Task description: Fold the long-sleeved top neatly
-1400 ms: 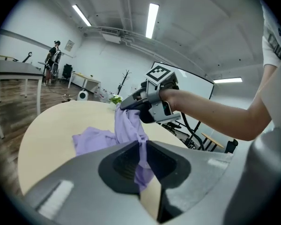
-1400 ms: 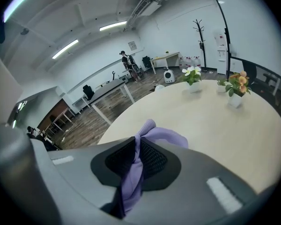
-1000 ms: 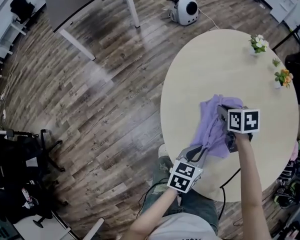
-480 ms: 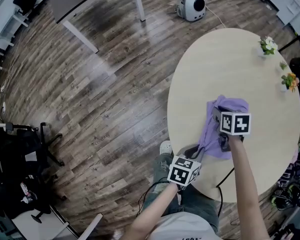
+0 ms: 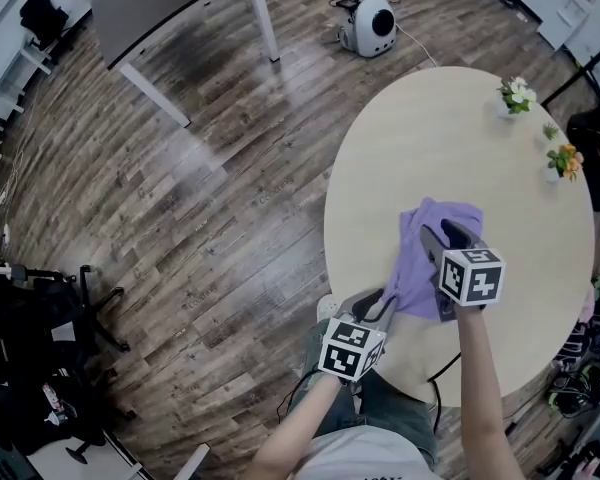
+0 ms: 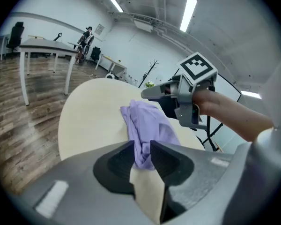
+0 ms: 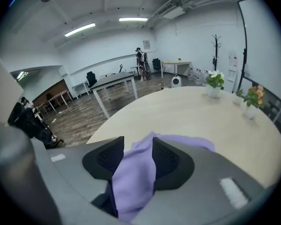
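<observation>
Pinching a thin fold of the purple long-sleeved top [image 5: 426, 264] in the left hand-held gripper [image 6: 141, 154], jaws nearly together with cloth clamped in the narrow gap. Clamping a thicker wad of the same top in the right hand-held gripper [image 7: 137, 159], jaws a little wider, fabric filling the gap and spilling down toward the camera. Lying bunched and crumpled near the close edge of the round table [image 5: 450, 138], not yet spread flat, no fold made. Holding both grips close together, right one above the heap, left one lower at the near rim. Judging step: lifting and shaking out ahead of any fold. Possibly catching more than one layer on the right; hard telling through the bunching. Risking a twisted spread from gripping random folds rather than matching corners or shoulders. Risking slip-out from the thin left pinch while pulling apart. Risking trapping a loose sleeve under the body while laying out, giving a lumpy fold. Risking sliding the whole heap off the near edge onto the wooden floor [image 5: 210, 218], with so little table between cloth and rim. Standing well apart at the far rim: a white-flowered pot [image 5: 517, 90] and an orange-flowered pot [image 5: 563, 156], in danger only from a wide swing of a sleeve
</observation>
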`<control>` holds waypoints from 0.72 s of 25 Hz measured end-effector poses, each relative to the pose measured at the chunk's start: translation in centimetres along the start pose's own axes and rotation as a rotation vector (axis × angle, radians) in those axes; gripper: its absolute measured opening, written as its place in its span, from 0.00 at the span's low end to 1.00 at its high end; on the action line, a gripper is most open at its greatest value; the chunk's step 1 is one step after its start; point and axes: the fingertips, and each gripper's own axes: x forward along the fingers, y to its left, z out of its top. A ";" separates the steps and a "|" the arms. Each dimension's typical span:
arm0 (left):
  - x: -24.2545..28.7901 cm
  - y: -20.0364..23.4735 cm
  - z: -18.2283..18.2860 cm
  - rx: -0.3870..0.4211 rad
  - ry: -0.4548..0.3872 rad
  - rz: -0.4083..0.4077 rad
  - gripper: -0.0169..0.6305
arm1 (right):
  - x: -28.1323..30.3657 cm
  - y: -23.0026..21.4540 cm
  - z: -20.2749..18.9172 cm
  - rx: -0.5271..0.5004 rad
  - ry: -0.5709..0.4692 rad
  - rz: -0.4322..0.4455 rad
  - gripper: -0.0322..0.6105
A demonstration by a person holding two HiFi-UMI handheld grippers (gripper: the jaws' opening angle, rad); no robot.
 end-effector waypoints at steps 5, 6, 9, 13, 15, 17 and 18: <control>-2.2 1.2 5.4 0.058 -0.114 0.056 0.19 | -5.1 -1.1 2.6 -0.072 -0.137 -0.095 0.38; -2.7 1.4 6.7 0.071 -0.141 0.068 0.19 | -6.1 -1.5 3.1 -0.084 -0.164 -0.116 0.38; -4.3 1.5 10.7 0.132 -0.214 0.108 0.19 | -9.6 -2.4 4.6 -0.111 -0.254 -0.181 0.37; -6.2 0.7 16.3 0.239 -0.310 0.138 0.19 | -14.1 -3.5 6.9 -0.116 -0.388 -0.268 0.33; -6.9 0.0 18.8 0.291 -0.352 0.147 0.19 | -16.0 -4.1 7.8 -0.107 -0.444 -0.301 0.31; -7.6 -0.8 21.1 0.337 -0.392 0.155 0.19 | -17.7 -4.6 8.5 -0.097 -0.492 -0.330 0.27; -7.9 -1.2 22.1 0.356 -0.414 0.159 0.18 | -18.5 -4.9 8.7 -0.092 -0.512 -0.344 0.25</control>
